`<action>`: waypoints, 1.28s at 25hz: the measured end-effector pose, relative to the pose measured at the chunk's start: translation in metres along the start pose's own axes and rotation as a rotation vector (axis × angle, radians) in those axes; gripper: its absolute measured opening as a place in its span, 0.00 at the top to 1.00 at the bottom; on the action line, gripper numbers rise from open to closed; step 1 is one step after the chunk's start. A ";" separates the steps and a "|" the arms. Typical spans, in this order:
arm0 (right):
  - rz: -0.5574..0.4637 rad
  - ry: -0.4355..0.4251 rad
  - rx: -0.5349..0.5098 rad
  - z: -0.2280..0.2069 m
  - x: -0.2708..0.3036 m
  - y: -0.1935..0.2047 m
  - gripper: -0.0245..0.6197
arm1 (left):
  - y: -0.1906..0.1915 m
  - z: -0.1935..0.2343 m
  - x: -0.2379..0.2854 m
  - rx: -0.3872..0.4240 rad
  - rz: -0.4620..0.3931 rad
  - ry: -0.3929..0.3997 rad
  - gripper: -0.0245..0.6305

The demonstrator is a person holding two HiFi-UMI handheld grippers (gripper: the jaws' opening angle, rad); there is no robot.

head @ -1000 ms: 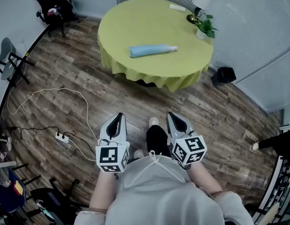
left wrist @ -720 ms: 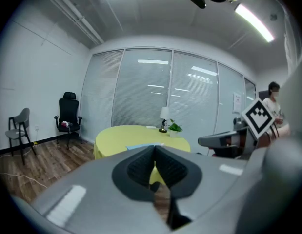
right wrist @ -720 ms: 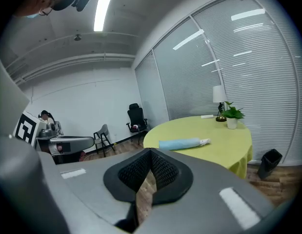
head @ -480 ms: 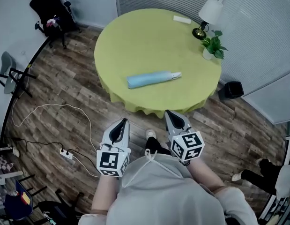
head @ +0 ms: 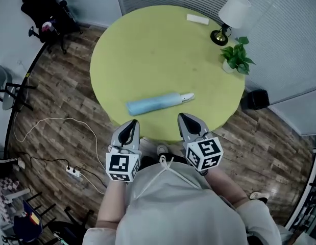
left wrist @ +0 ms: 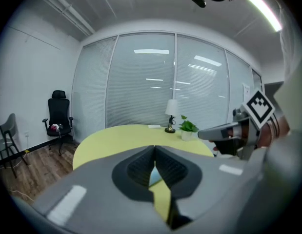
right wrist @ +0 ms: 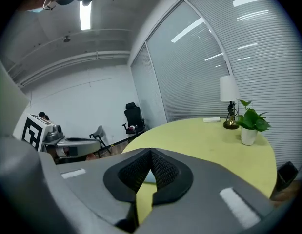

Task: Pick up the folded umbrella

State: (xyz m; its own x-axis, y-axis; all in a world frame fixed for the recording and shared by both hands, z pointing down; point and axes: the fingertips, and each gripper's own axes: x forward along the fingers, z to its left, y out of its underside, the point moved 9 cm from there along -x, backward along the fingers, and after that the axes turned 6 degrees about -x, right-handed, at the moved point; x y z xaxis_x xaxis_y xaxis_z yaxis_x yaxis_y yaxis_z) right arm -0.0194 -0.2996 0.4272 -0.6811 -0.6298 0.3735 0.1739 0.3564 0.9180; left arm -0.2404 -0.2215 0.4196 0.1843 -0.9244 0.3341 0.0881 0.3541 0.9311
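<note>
Mostly, my own torso (head: 170, 203) fills the bottom of the head view and hides the floor (head: 61, 111) beneath me. The left gripper (head: 131, 122) and right gripper (head: 184, 116) are both clenched shut with nothing between the jaws, their tips over the near edge of the round yellow-green table (head: 158, 50). The folded umbrella (head: 158, 102), pale blue, lies on the table's near part, just ahead of both grippers, untouched. In each gripper view it is only a blue sliver behind the closed jaws. Further back stand a lamp (head: 233, 11) and a potted plant (head: 237, 57). A second ago, table and umbrella were well away, with bare floor between them and the grippers; now they are near.
</note>
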 end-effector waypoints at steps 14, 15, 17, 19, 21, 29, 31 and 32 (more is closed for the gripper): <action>0.095 0.151 0.074 -0.048 0.046 0.007 0.96 | 0.040 0.018 0.167 0.389 0.550 0.308 0.63; 0.100 0.162 0.085 -0.052 0.049 0.007 0.96 | 0.044 0.017 0.179 0.423 0.581 0.344 0.60; 0.111 0.189 0.101 -0.060 0.054 0.009 0.96 | 0.050 0.014 0.201 0.472 0.635 0.409 0.53; 0.116 0.217 0.106 -0.066 0.058 0.011 0.96 | 0.057 0.010 0.219 0.506 0.684 0.461 0.48; 0.114 0.241 0.094 -0.070 0.062 0.013 0.96 | 0.064 0.008 0.235 0.548 0.736 0.503 0.45; 0.115 0.293 0.072 -0.080 0.075 0.019 0.96 | 0.090 -0.002 0.267 0.676 0.893 0.587 0.44; 0.119 0.298 0.077 -0.082 0.076 0.021 0.96 | 0.097 -0.006 0.269 0.687 0.923 0.611 0.43; 0.123 0.301 0.079 -0.083 0.077 0.022 0.96 | 0.101 -0.008 0.270 0.690 0.938 0.621 0.43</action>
State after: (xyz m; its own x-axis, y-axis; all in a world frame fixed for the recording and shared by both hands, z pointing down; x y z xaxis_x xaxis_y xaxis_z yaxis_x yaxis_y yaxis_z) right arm -0.0092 -0.3976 0.4869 -0.4152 -0.7503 0.5144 0.1781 0.4875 0.8548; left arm -0.1737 -0.4346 0.6025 0.3330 -0.0851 0.9391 -0.7980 0.5050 0.3288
